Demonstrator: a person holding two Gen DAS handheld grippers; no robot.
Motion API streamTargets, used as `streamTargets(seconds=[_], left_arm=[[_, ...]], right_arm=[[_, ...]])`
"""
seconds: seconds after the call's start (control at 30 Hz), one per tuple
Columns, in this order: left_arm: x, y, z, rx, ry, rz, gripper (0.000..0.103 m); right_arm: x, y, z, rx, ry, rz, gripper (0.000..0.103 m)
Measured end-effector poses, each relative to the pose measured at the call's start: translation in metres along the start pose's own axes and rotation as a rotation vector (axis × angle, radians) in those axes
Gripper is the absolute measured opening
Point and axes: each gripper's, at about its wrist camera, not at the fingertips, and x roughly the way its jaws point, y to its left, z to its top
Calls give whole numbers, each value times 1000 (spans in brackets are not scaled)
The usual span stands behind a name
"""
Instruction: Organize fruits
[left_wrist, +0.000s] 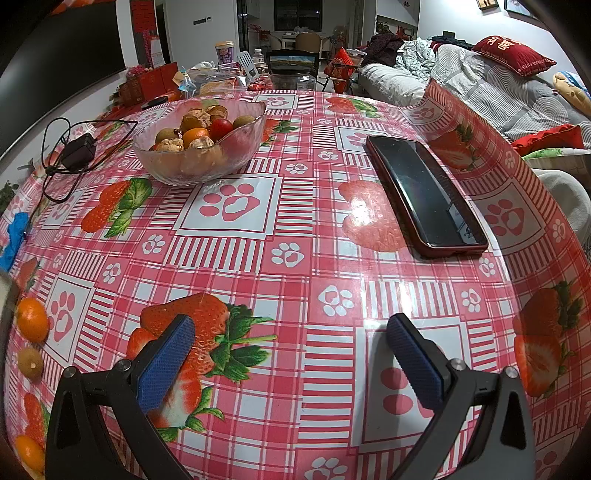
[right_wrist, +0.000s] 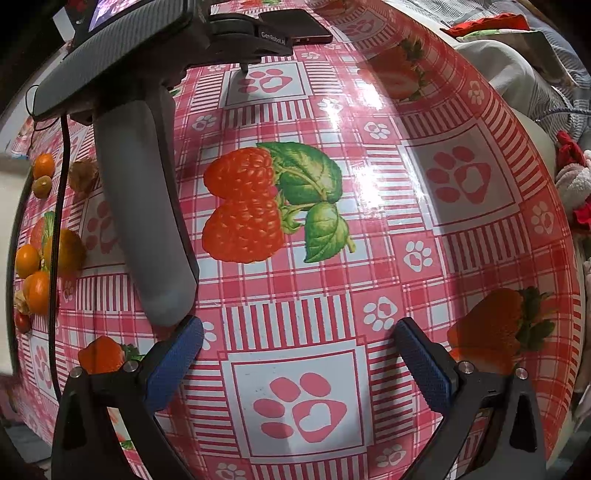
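A glass bowl (left_wrist: 236, 155) at the far left of the table holds several small oranges, walnuts, longans and a cherry tomato. My left gripper (left_wrist: 290, 334) hovers open over the tablecloth, nothing between its blue pads. Loose fruit lies at the left edge: a small orange (left_wrist: 32, 319), a longan (left_wrist: 30, 362) and another orange (left_wrist: 28, 454). In the right wrist view my right gripper (right_wrist: 299, 334) is open and empty above the cloth. More loose fruit sits at its far left: oranges (right_wrist: 43, 165) (right_wrist: 27, 260) (right_wrist: 38, 292), a longan (right_wrist: 41, 186), a walnut (right_wrist: 83, 173) and a cherry tomato (right_wrist: 23, 322).
A phone in a red case (left_wrist: 424, 194) lies at the right of the table. A black charger with cable (left_wrist: 77, 151) rests left of the bowl. The left gripper's grey handle (right_wrist: 147, 221) crosses the right wrist view. Jars and boxes crowd the far edge; a sofa stands on the right.
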Motion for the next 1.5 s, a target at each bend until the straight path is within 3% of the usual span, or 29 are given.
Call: streamTargets(seconds=[0.83,1.4,1.5], left_arm=[[0,0,0,0,0,0,103],[0,1,0,1,0,1,103],[-1,-1,1,47,27,-16,103]], right_arm=[[1,0,1,-1,-1,2,103],[6,0,13,-8,120,-7,103],[6,0,12,-9,108,-7,103]])
